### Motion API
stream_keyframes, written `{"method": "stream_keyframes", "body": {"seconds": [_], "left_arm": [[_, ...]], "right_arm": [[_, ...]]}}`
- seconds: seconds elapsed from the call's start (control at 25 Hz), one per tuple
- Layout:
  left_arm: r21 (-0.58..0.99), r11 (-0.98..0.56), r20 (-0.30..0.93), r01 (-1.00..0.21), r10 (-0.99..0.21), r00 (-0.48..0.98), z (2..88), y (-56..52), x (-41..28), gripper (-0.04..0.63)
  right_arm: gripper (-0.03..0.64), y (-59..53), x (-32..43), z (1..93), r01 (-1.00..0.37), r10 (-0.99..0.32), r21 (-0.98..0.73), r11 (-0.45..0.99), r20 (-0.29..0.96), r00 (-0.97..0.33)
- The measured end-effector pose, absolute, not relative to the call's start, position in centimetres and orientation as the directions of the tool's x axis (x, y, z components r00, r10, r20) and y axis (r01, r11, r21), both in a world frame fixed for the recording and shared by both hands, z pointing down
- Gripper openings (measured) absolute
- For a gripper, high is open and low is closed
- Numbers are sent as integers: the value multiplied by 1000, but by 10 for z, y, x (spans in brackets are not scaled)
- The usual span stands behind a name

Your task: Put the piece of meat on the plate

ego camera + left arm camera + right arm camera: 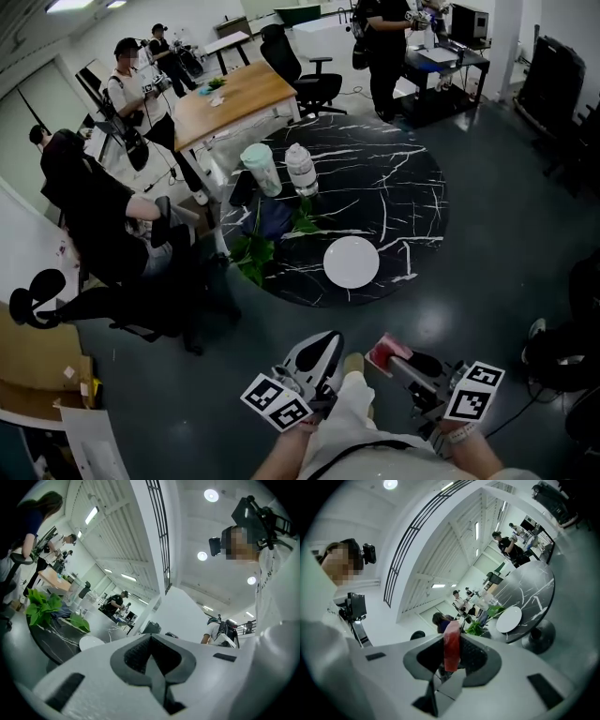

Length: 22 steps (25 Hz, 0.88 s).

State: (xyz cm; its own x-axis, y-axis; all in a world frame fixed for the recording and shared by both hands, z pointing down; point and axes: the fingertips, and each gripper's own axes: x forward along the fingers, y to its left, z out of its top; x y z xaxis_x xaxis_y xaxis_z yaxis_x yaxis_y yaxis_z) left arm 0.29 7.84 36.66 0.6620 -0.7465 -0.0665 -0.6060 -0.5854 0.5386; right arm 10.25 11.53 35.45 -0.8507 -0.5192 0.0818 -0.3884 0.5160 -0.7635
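A white empty plate (351, 262) lies on the near side of the round black marble table (403, 178). Well short of it, over the floor, I hold both grippers close to my body. My right gripper (392, 356) is shut on a flat red piece of meat (385, 350), which stands upright between the dark pads in the right gripper view, meat (451, 644), gripper (451, 657). The plate (508, 619) shows far ahead on the table. My left gripper (319, 347) is shut with nothing in it, its pads (176, 667) meeting; the plate (90, 642) is visible beyond, gripper (152, 660).
A leafy green plant (251, 248), a pale green cup (262, 169) and a clear bottle (301, 169) stand on the table's left side. A seated person (94, 225) and a black chair are left of it. A wooden desk (230, 98) and other people are farther back.
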Motion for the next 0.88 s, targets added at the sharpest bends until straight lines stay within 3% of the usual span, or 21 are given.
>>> {"method": "stream_keyframes", "body": {"seconds": [0.88], "left_arm": [[548,-609,-26,-573,-698,716,392,-75,-12,9]], "right_arm": [[94,-35,53,366,-457,-467,-707,540,200,-862]]}}
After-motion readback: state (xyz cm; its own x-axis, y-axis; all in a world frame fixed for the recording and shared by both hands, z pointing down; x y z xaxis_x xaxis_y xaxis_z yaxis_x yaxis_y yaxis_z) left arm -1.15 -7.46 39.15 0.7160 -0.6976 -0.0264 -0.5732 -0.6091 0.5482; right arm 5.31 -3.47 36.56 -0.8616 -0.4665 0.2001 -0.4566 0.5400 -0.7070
